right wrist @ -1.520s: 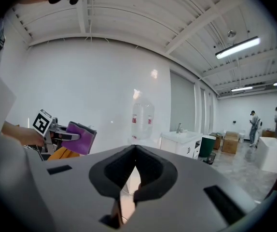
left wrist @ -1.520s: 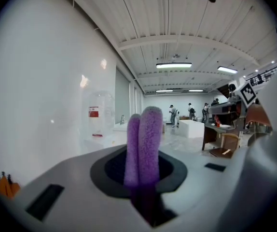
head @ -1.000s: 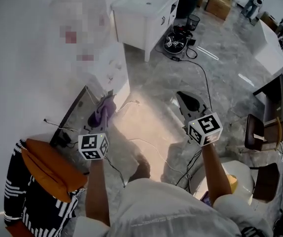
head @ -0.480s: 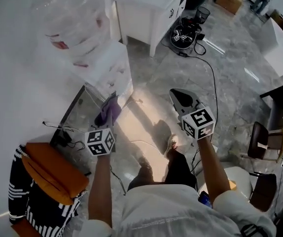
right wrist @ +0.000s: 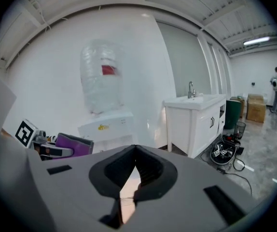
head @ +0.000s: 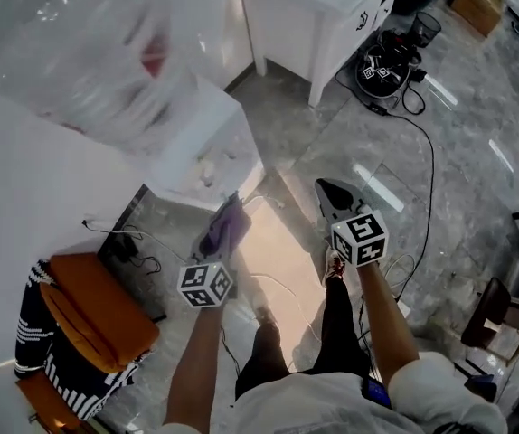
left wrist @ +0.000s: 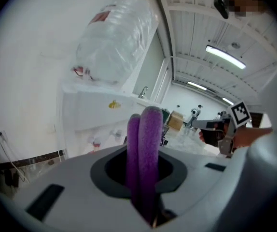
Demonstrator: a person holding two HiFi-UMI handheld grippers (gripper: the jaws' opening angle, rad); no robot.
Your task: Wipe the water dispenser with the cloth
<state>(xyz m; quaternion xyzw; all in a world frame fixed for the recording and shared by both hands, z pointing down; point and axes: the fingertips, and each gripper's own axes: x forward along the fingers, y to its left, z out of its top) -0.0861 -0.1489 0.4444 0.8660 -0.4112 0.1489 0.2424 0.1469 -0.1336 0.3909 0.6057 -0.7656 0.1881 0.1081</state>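
Note:
The white water dispenser [head: 207, 141] stands against the wall with a clear bottle [head: 88, 57] on top; it also shows as the dispenser [left wrist: 92, 124] and the dispenser [right wrist: 107, 124] in the gripper views. My left gripper [head: 228, 227] is shut on a purple cloth [head: 226, 229], a short way in front of the dispenser and apart from it. The folded cloth [left wrist: 145, 153] sticks up between the jaws. My right gripper [head: 334, 194] is shut and holds nothing, out over the floor to the right.
A white sink cabinet [head: 323, 7] stands right of the dispenser. Cables and a marker-tagged device [head: 382, 72] lie on the grey floor beyond it. An orange bag [head: 97, 310] sits at lower left beside a dark board [head: 124, 233] and wall cable.
The view has closed in on the dispenser, which now looms larger. My left gripper with the cloth has come nearer its front; the right gripper kept its place beside it.

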